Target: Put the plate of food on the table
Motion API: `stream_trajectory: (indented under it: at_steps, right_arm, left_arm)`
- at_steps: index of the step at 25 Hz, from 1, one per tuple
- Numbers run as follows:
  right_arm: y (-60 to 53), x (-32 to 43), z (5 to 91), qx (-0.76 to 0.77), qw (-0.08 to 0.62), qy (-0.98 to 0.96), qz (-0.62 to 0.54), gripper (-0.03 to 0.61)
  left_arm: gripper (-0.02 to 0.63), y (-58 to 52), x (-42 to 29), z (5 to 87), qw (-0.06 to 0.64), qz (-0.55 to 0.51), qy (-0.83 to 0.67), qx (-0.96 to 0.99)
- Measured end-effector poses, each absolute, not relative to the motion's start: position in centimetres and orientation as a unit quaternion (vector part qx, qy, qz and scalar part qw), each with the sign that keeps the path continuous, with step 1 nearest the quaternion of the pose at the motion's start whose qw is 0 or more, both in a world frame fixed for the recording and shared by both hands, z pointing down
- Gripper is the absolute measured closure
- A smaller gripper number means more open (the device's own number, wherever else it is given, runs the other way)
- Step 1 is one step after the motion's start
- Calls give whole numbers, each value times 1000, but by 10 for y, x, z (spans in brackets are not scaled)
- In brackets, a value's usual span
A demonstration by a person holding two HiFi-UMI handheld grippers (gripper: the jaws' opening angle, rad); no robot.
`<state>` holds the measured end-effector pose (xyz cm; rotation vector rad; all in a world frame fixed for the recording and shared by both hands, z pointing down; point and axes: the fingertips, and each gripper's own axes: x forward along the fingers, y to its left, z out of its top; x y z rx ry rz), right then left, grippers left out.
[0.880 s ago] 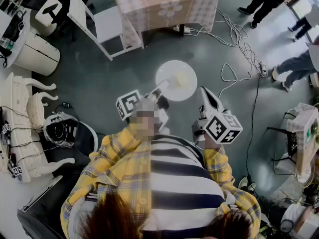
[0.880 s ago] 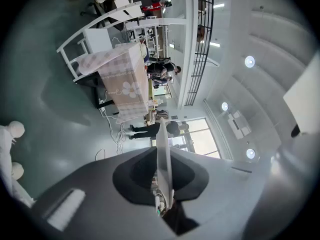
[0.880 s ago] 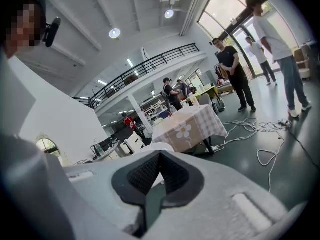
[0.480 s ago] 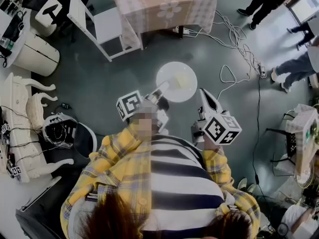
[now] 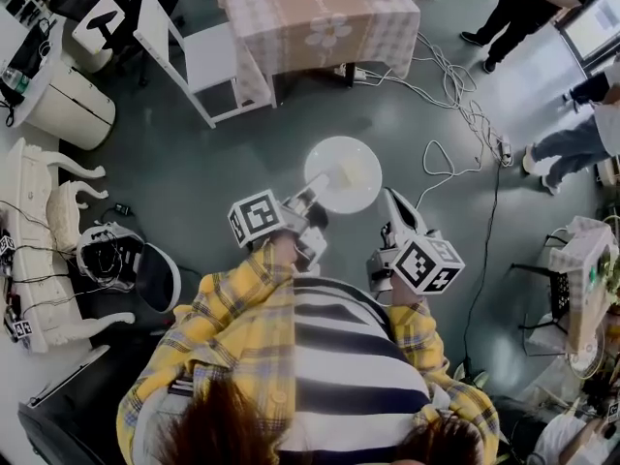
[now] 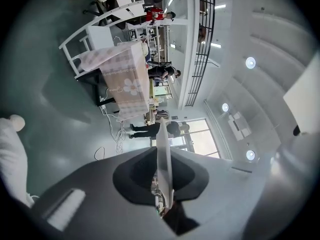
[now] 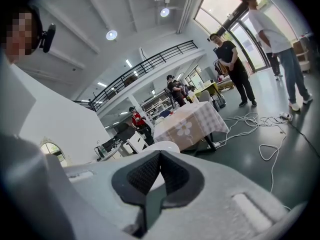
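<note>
Carrying is under way, but the placing is still to do: the left gripper (image 5: 315, 194) is clamped on the 8 o'clock rim of the plate (image 5: 329, 158), which hangs with its food (image 5: 351, 172) over the floor (image 5: 194, 163), well apart from the table (image 5: 310, 8) at 12 o'clock. The right gripper (image 5: 392, 201), at the plate's 4 o'clock, has its jaws pressed together on nothing. Compared with a moment ago the grip is the same, and the gap to the table has barely changed.
</note>
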<state>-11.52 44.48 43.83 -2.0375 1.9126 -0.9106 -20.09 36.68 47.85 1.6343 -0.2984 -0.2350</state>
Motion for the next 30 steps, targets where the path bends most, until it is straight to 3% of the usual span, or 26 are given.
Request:
stream_trajectory:
  at_steps: [14, 30]
  right_arm:
    - [414, -89, 447, -687, 101, 647, -315, 581]
    - [297, -14, 444, -675, 78, 661, -319, 581]
  left_arm:
    - [594, 335, -176, 491, 674, -109, -140, 717]
    - [594, 222, -109, 493, 678, -136, -145, 708]
